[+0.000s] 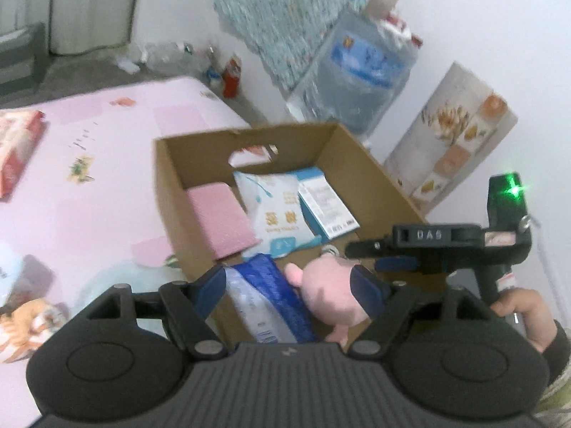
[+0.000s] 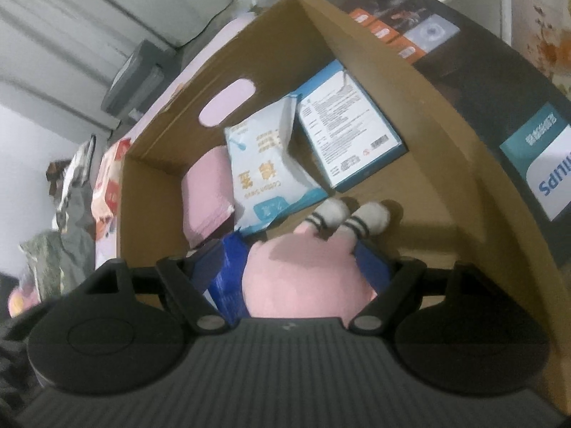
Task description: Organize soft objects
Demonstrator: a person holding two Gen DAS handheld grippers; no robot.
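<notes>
A brown cardboard box (image 1: 167, 182) sits on a pink bed. Inside lie a pink cloth (image 1: 219, 219), a white cotton-swab pack (image 1: 274, 207), a blue-and-white carton (image 1: 326, 205), a blue-and-white pack (image 1: 267, 296) and a pink plush toy (image 1: 330, 289). My left gripper (image 1: 289, 285) is open over the box's near edge, its fingers either side of the blue pack and the plush. My right gripper (image 2: 292, 260) is inside the box (image 2: 410, 82), its fingers around the pink plush (image 2: 303, 271); the toy's white feet (image 2: 351, 215) point away. The right gripper also shows in the left wrist view (image 1: 396, 253).
A red-and-white pack (image 1: 18, 149) and a printed orange-and-white item (image 1: 25, 324) lie on the bed sheet (image 1: 107, 164). A water jug (image 1: 360, 75), a teal cloth (image 1: 285, 18) and a floral panel (image 1: 453, 132) stand behind the box. The box's outer side shows Philips print (image 2: 549, 164).
</notes>
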